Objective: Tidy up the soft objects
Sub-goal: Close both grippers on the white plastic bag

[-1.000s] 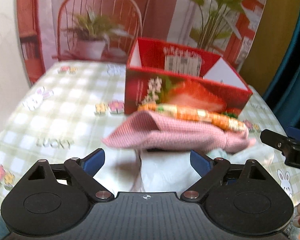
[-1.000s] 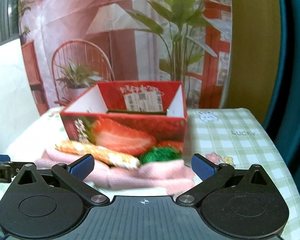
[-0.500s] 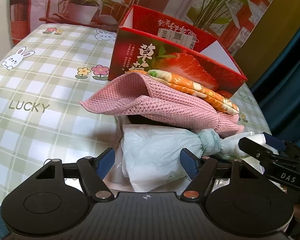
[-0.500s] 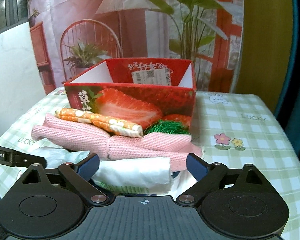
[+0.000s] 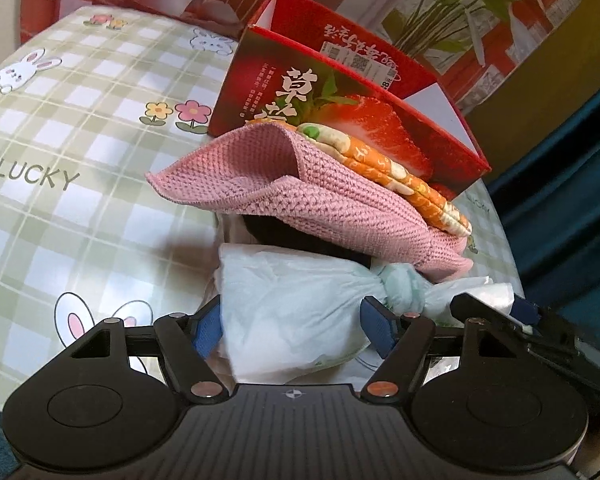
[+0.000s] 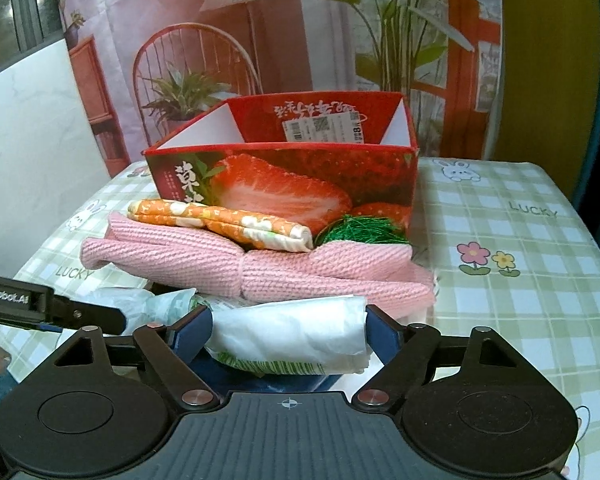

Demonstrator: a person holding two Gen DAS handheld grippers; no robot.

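Checked tablecloth (image 5: 60,200); both grippers clamp white bag (image 5: 292,312)

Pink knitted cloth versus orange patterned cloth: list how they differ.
The pink knitted cloth is plain, thick and coarse-ribbed; the orange patterned cloth is thin, smooth and printed with pale shapes. The pink one is the bigger bundle and lies underneath; the orange one rests on top, nearer the red box. Both are folded soft fabrics in one pile.

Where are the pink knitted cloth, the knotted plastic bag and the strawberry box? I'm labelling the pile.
pink knitted cloth (image 5: 324,204), left wrist view, on its upper fold.
knotted plastic bag (image 5: 296,304), left wrist view, on its bulging body.
strawberry box (image 6: 284,188), right wrist view, on its front wall.
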